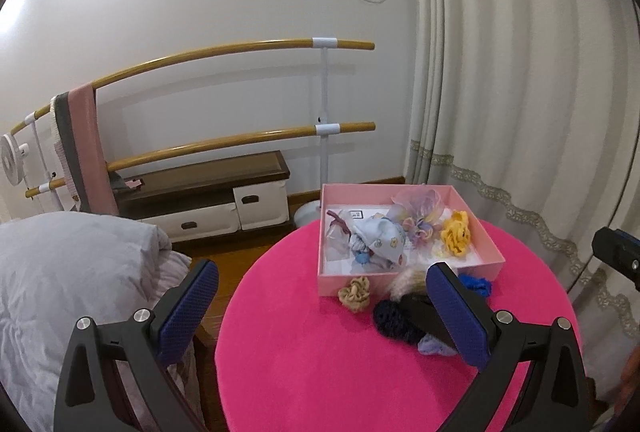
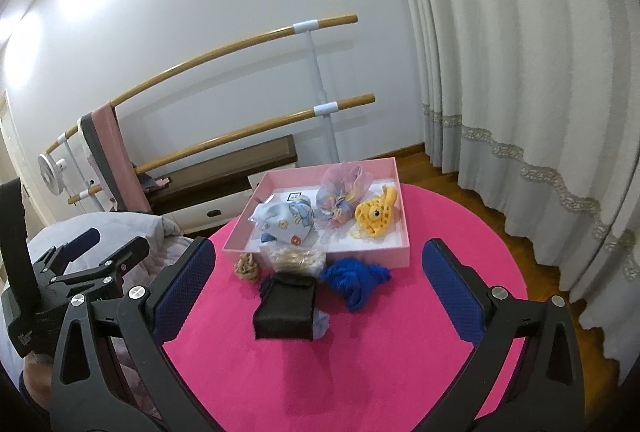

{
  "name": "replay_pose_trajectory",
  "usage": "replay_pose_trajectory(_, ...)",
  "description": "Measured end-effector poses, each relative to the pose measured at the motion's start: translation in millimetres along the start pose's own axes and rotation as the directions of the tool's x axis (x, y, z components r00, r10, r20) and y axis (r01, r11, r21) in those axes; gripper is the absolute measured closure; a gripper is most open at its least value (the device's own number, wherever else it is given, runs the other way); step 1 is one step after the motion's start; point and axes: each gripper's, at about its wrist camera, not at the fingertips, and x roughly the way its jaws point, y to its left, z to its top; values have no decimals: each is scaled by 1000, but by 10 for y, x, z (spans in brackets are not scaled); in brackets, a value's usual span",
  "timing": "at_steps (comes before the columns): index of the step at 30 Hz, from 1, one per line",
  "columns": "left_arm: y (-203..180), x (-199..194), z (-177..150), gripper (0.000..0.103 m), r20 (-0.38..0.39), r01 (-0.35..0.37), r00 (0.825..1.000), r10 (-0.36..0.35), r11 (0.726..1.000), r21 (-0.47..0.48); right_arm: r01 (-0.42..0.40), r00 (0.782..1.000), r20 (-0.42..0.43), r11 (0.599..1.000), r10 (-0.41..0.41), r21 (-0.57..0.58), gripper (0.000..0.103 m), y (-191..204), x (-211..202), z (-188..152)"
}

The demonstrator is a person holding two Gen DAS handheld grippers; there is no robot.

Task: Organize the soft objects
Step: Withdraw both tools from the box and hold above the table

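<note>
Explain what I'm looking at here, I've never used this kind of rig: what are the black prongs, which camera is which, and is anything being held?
Each picture comes from a camera on a handheld gripper, looking along its two blue-padded fingers. The first shows the left gripper, the second the right gripper. Both are open and empty. Below is a round pink table with a pink box holding a yellow knit piece and other soft things. A blue yarn bundle and a black pouch lie outside it.

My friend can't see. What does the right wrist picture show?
A pink box holding soft fabric things sits on a round pink table. In front of it lie a blue yarn piece, a black pouch and a tan scrunchie. The open right gripper hovers near them.
</note>
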Motion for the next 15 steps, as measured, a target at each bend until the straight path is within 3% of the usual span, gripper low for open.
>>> replay_pose_trajectory(15, 109, -675, -449, 0, 4, -4, 1000, 4, 1000, -28, 8, 1000, -18, 1000, -9, -13, 0, 136, -241, -471)
